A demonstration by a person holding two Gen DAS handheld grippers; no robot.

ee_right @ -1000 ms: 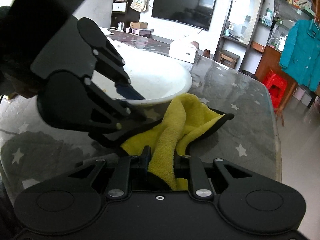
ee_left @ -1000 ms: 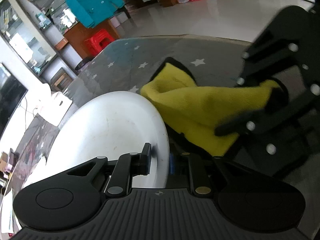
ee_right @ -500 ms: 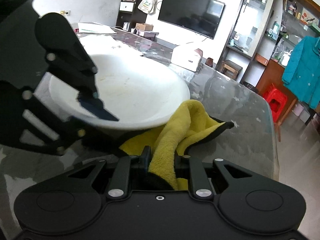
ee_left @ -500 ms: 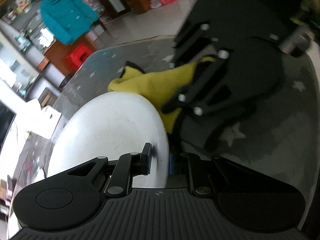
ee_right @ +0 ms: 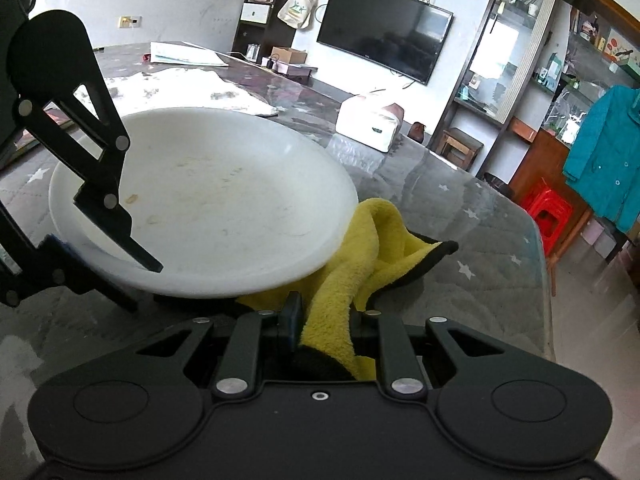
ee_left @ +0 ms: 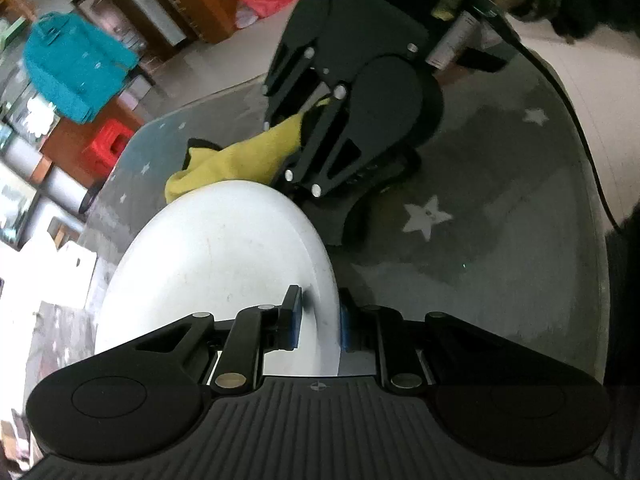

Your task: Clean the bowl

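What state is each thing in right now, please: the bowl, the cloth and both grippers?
Bowl: white, faint brownish smears inside, rim pinched by the left gripper.
Yellow cloth: crumpled, partly under the bowl's edge, on the table.
Left gripper: shut on the bowl's rim.
Right gripper: shut on the cloth.

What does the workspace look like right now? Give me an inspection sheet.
Surface: grey table with a star-print cover.
Job's things: white bowl, smears inside; yellow cloth partly under its rim.
Clutter: white box, papers at the far end.
Grippers: left hand-held gripper shut on the bowl's rim; right hand-held gripper shut on the cloth.
Cables: black cable along the table edge.
Surroundings: wall television, teal coat, red stool.
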